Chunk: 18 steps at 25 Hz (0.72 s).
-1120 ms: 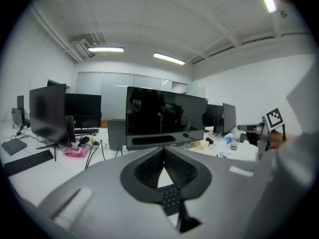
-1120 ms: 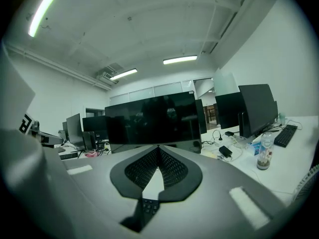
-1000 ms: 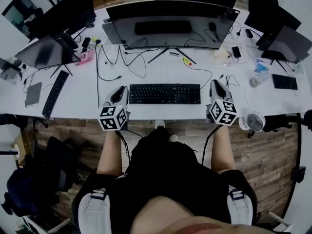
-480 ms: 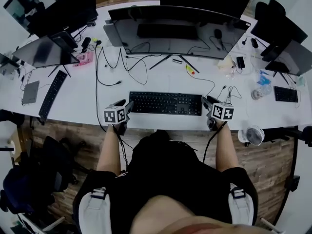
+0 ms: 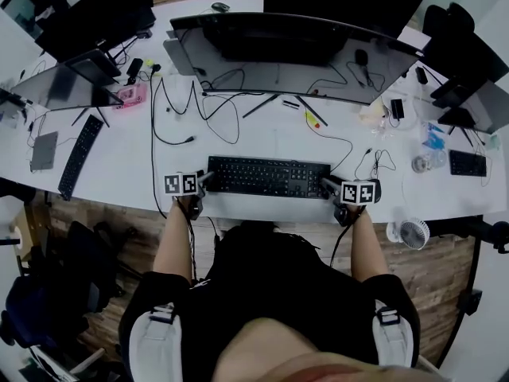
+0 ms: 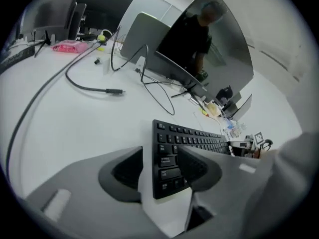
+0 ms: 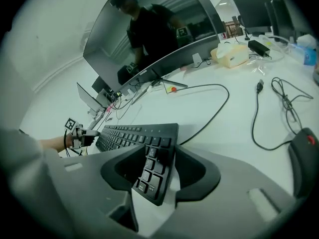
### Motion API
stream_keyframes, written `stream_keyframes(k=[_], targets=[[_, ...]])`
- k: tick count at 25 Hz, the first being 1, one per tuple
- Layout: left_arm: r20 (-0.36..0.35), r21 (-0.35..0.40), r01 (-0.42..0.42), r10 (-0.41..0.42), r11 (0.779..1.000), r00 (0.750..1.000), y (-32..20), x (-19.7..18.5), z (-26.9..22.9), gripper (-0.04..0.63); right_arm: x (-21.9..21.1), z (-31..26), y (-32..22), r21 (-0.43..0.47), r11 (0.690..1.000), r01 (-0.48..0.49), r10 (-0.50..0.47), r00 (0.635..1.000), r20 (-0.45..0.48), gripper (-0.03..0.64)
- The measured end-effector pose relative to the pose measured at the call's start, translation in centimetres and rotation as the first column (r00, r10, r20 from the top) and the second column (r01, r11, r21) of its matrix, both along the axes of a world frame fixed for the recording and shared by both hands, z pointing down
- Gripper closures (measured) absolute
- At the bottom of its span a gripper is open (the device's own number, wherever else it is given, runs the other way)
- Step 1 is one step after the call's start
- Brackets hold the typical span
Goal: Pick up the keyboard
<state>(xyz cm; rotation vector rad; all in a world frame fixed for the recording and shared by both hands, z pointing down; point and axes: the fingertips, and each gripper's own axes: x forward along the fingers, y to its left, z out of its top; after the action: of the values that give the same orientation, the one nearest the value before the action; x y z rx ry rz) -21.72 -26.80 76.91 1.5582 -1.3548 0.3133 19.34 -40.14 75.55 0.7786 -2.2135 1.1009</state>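
Your head view is evenly lit. The white desk (image 5: pixel 270 142) is bright, the floor along the bottom is dim, and straight edges bow near the borders. Both gripper views show black vignette corners and strong fisheye. The bottom foreground is soft, but the keyboard (image 7: pixel 139 138) keys are sharp. The monitor (image 6: pixel 209 49) mirrors the room. Shadows are soft, with no harsh glare.

No word, brand name or number can be read anywhere. The key legends on the keyboard (image 7: pixel 142 148) show only as pale, blurred marks, too small to make out in the head view as well. The left marker cube (image 5: pixel 182 184) and the right marker cube (image 5: pixel 357 192) carry black-and-white square code patterns, without letters or digits.
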Motion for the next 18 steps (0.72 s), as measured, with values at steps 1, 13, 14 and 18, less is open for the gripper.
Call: stream_keyframes(k=[1, 13, 14, 18], targets=[[-0.026, -0.007, -0.018, 0.017, 1.000, 1.000, -0.3, 0.4, 0.4, 0.357, 0.0, 0.2, 0.0, -0.014, 1.000, 0.000, 0.000, 1.000, 0.006, 0.462], [-0.052, -0.120, -0.164, 0.159, 0.979, 0.986, -0.7, 1.7, 1.9, 0.360, -0.6, 1.7, 0.1, -0.093, 0.995, 0.024, -0.024, 1.000, 0.000, 0.465], [-0.041, -0.118, -0.164, 0.160, 0.979, 0.986, -0.6, 1.6, 1.7, 0.360, -0.6, 1.5, 0.0, -0.082, 0.996, 0.018, -0.018, 1.000, 0.005, 0.466], [0.014, -0.003, -0.141, 0.141, 0.990, 0.990, -1.6, 1.5, -1.3, 0.364, -0.5, -2.4, -1.4, 0.038, 0.999, 0.002, -0.004, 0.999, 0.054, 0.480]])
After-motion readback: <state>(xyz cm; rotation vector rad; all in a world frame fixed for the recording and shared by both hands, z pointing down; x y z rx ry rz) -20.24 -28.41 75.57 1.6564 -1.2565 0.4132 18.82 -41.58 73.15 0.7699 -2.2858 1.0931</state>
